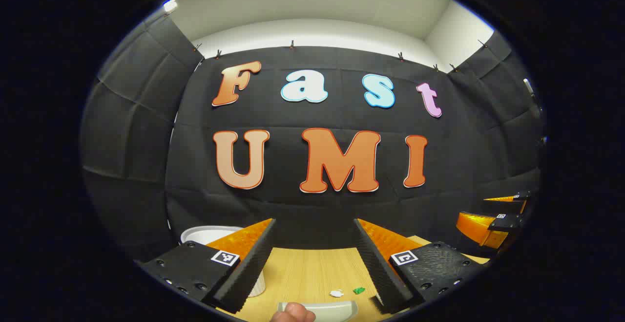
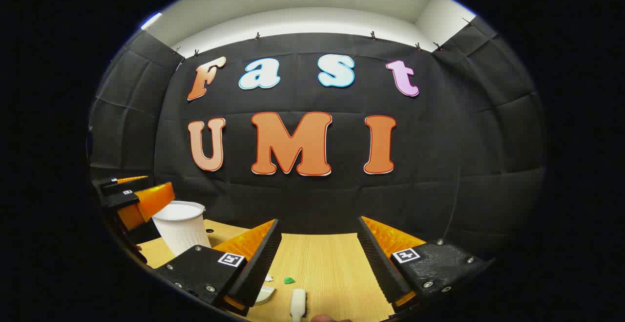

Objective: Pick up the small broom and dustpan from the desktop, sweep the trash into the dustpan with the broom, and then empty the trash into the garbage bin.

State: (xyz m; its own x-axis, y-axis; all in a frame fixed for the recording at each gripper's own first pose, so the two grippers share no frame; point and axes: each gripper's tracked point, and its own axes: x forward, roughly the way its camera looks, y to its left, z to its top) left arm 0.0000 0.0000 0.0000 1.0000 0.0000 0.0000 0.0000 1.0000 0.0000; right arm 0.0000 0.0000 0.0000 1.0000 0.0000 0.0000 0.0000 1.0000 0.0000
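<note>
My left gripper (image 1: 315, 229) is held open above the wooden desktop (image 1: 312, 268), nothing between its fingers. Just below it lies a pale dustpan (image 1: 324, 309), with a white scrap (image 1: 336, 293) and a green scrap (image 1: 359, 290) of trash right behind it. My right gripper (image 2: 319, 224) is open too and hovers over the small white broom (image 2: 298, 302). From there the green scrap (image 2: 289, 280), the white scrap (image 2: 268, 278) and an edge of the dustpan (image 2: 263, 295) show left of the broom. The white ribbed garbage bin (image 2: 180, 226) stands at the back left.
The bin (image 1: 210, 234) is partly hidden behind the left finger in the left gripper view. A fingertip (image 1: 293, 313) shows at the bottom edge by the dustpan. The other gripper (image 1: 498, 222) shows far right, and the left one (image 2: 132, 200) far left beside the bin.
</note>
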